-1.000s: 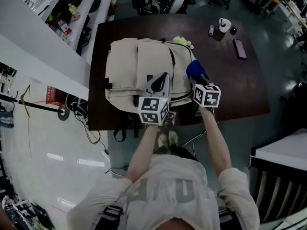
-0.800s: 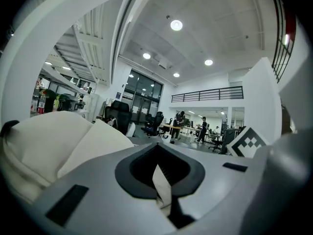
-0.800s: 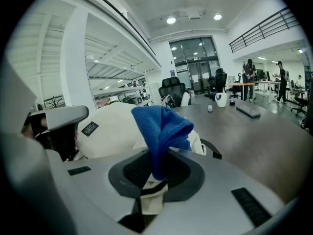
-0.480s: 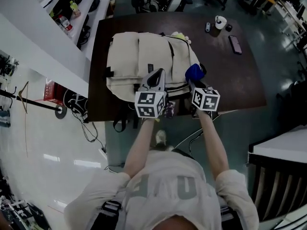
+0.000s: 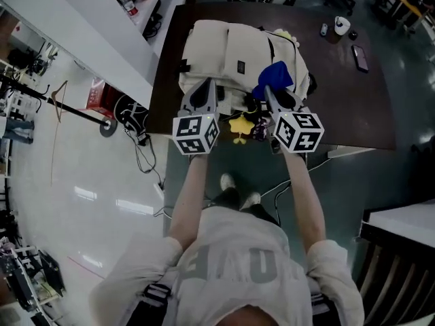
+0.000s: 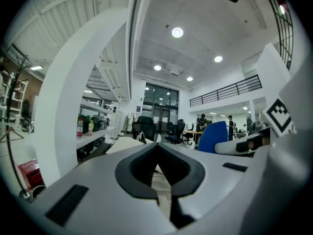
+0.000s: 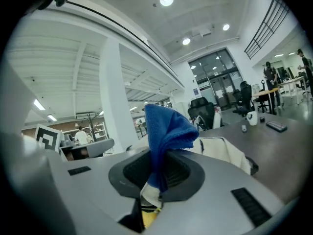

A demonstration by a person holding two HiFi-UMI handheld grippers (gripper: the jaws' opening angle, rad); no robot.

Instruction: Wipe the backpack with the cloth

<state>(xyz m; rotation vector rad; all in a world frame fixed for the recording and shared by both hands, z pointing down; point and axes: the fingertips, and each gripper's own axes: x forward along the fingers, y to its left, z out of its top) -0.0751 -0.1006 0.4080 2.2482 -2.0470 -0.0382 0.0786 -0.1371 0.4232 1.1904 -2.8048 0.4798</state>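
The beige backpack [image 5: 231, 49] lies flat on the dark table [image 5: 340, 107], its near end at the table's front edge. My right gripper [image 5: 272, 95] is shut on the blue cloth [image 5: 273, 79], which rests on the backpack's right half. In the right gripper view the cloth [image 7: 166, 126] sticks up out of the gripper [image 7: 157, 169], with the backpack [image 7: 222, 150] behind it. My left gripper [image 5: 209, 90] hovers over the backpack's near left part, shut and holding nothing. The left gripper view shows the gripper [image 6: 157, 146] and the blue cloth [image 6: 213, 136] at the right.
A yellow charm [image 5: 239, 126] hangs off the backpack's near end between the grippers. A mug [image 5: 341, 26], a small device [image 5: 324, 29] and a phone [image 5: 360, 58] lie at the table's far right. A white counter [image 5: 88, 39] runs along the left, and cables [image 5: 139, 141] trail on the floor.
Both grippers have moved forward over the backpack's near end. The blue cloth has shifted from the backpack's right edge toward its middle. The yellow charm has come into view.
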